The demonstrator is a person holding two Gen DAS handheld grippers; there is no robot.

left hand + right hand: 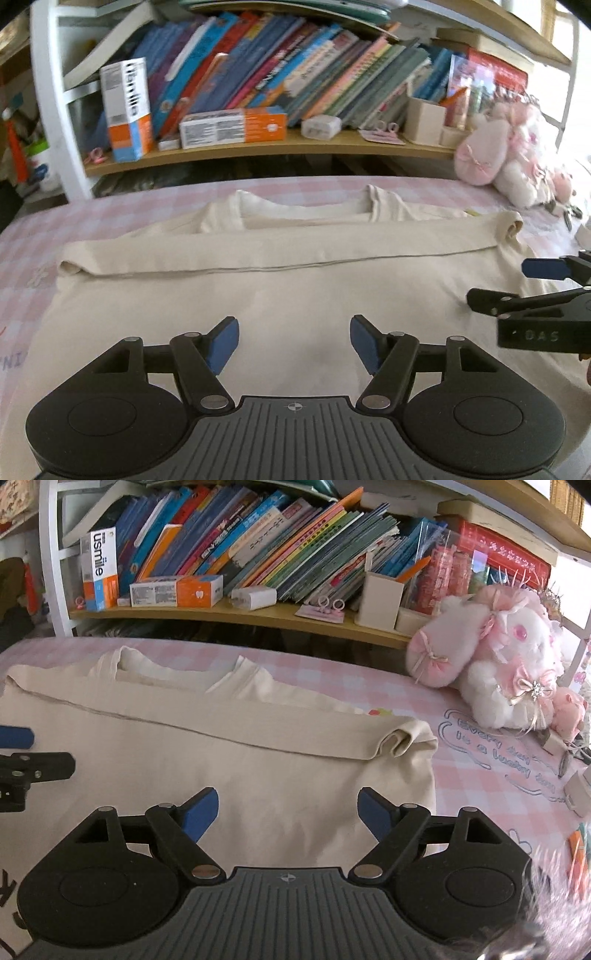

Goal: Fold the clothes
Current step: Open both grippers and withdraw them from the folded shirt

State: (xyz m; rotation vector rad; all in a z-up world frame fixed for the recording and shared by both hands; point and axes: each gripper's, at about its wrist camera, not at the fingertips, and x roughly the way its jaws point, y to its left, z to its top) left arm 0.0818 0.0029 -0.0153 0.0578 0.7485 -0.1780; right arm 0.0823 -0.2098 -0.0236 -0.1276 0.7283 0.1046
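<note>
**Bedside surroundings: shelf, bedding, toys**

Pink-and-white checked bed sheet (461,775), with outlined lettering printed near its right side. Wooden shelf (280,618) on a white frame, running behind the bed. Row of leaning books (280,542), spines in blue, pink, green and orange. Upright white-and-orange "usmile" box (99,570) at the shelf's left end. A second white-and-orange box (177,590) lying flat just beside it. White charger block (255,598) next along. Beige pen holder (378,602) with an orange item standing in it. Pink-and-white plush rabbit (498,664) with ribbon bows, resting on the sheet at right.
</note>
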